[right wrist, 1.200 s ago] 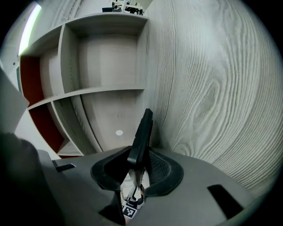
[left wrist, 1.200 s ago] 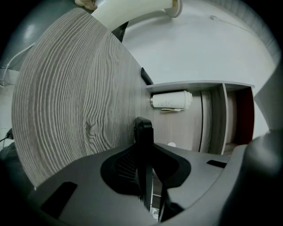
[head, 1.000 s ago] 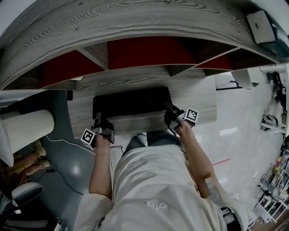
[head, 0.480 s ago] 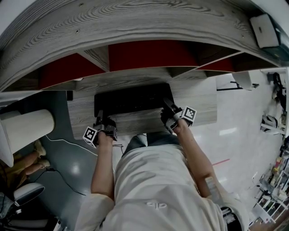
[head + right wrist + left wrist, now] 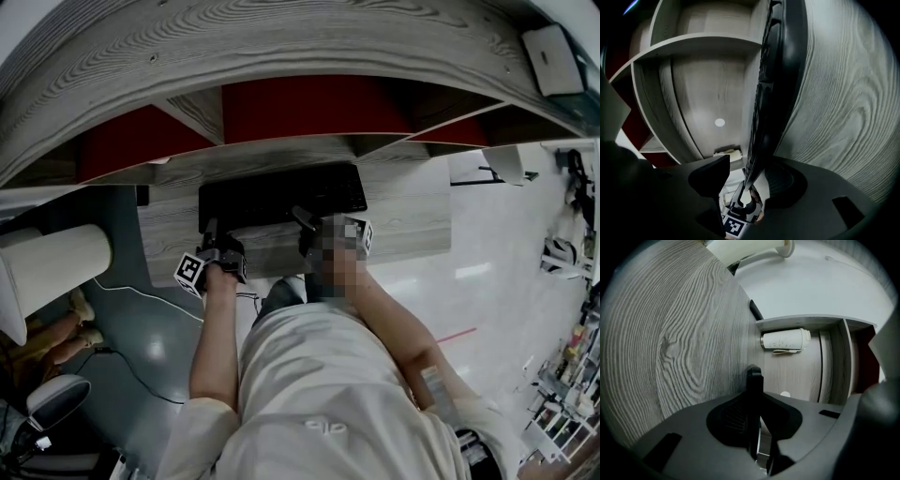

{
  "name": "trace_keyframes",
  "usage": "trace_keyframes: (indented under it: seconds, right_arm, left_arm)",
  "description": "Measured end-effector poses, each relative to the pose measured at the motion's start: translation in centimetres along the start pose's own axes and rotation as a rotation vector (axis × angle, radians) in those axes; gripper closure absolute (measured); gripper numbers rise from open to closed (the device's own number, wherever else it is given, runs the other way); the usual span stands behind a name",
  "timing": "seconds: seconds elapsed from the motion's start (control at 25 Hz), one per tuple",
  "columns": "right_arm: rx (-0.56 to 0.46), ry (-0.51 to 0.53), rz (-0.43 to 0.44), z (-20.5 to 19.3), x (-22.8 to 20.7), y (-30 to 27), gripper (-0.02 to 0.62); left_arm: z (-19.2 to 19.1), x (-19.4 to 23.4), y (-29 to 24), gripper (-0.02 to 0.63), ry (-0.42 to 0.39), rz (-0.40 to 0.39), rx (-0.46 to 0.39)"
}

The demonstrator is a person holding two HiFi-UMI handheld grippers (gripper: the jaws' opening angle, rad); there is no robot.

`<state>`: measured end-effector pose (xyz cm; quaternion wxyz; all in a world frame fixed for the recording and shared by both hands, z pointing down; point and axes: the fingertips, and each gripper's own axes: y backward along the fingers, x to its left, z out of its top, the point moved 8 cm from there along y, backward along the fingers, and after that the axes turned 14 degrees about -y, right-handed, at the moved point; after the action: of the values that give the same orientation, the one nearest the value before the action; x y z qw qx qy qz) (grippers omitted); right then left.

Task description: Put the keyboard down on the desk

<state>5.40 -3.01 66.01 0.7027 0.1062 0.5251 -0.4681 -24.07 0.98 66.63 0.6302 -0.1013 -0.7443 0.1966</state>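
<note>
Our left claw (image 5: 208, 232) pinches the flat black keyboard's (image 5: 281, 199) left end. Our right claw (image 5: 302, 221), jaws just opened and spread, straddles its thin front edge. It lies along the grey woodgrain desk's (image 5: 403, 220) back edge.

keyboard (image 5: 281, 195) on the desk (image 5: 403, 220) before the shelves (image 5: 281, 150); left gripper (image 5: 210, 229) at its left end, right gripper (image 5: 303, 219) mid-front.

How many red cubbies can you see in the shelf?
3. In the head view: the left cubby, the middle cubby and the right cubby. More may be hidden beyond the picture's edges.
</note>
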Motion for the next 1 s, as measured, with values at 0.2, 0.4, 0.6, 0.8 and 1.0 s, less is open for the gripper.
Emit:
trace_keyframes:
  seconds: [0.2,0.4,0.6,0.8,1.0]
  right_arm:
    - [-0.01,-0.051,-0.023,-0.7,-0.2,-1.8,0.366]
    - [-0.039,-0.121,-0.003,-0.3,-1.3,-2.8,0.487]
    - [-0.078,-0.14,0.019,-0.2,-0.9,-3.5,0.499]
    - [-0.128,-0.17,0.022,-0.1,-0.9,-4.1,0.499]
    - [-0.124,-0.176,0.024,0.1,-0.3,-5.1,0.499]
  left_arm:
    - [-0.4,-0.2,-0.8,0.527,0.004,-0.01,0.0]
    - [-0.1,-0.6,-1.6,0.528,-0.007,-0.007,-0.009]
    - [0.3,-0.9,-2.2,0.514,0.01,-0.036,-0.007]
    - [-0.4,-0.7,-1.9,0.418,0.024,-0.046,0.057]
    - [-1.2,-0.3,0.9,0.41,0.026,-0.038,0.072]
